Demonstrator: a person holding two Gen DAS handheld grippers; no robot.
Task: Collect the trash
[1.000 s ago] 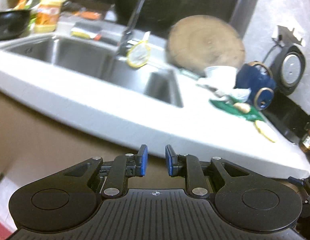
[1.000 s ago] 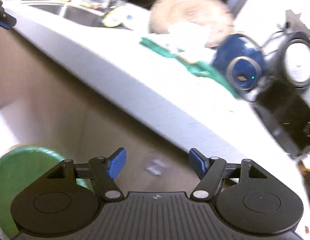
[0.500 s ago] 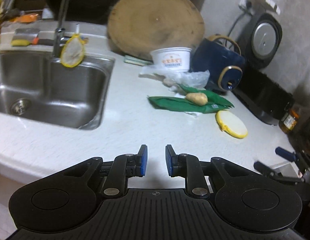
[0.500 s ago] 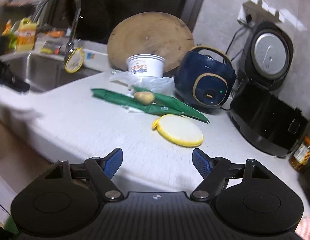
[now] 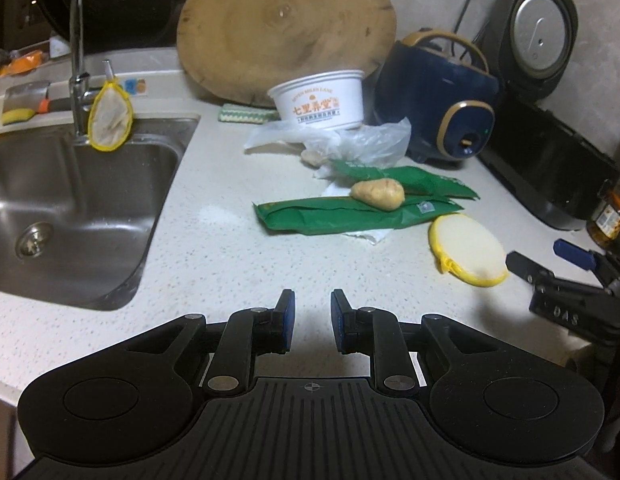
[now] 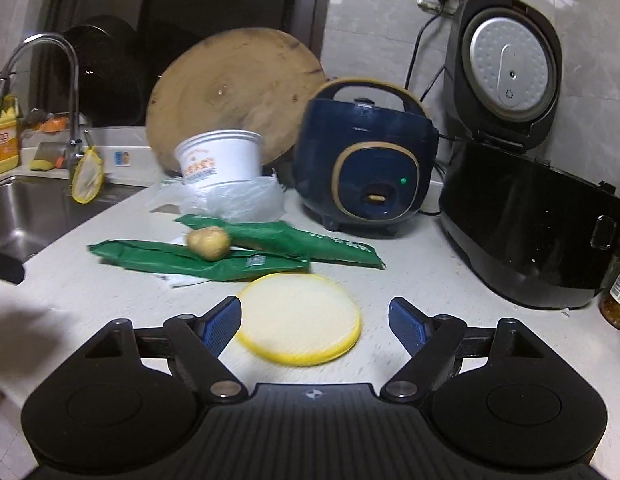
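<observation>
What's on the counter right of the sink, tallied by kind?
Green wrappers: 2
Round yellow-rimmed pad: 1
Potato: 1
Clear plastic bag: 1
White paper bowl: 1
Rice cookers, blue and black: 2
Wooden cutting board: 1
Total: 9

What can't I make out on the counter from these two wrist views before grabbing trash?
- Inside of the white paper bowl: both views, seen side-on.
- Contents of the clear plastic bag: crumpled film hides them.
- White paper: mostly under the green wrappers.
- Jar: cut by the right wrist view's edge.
</observation>
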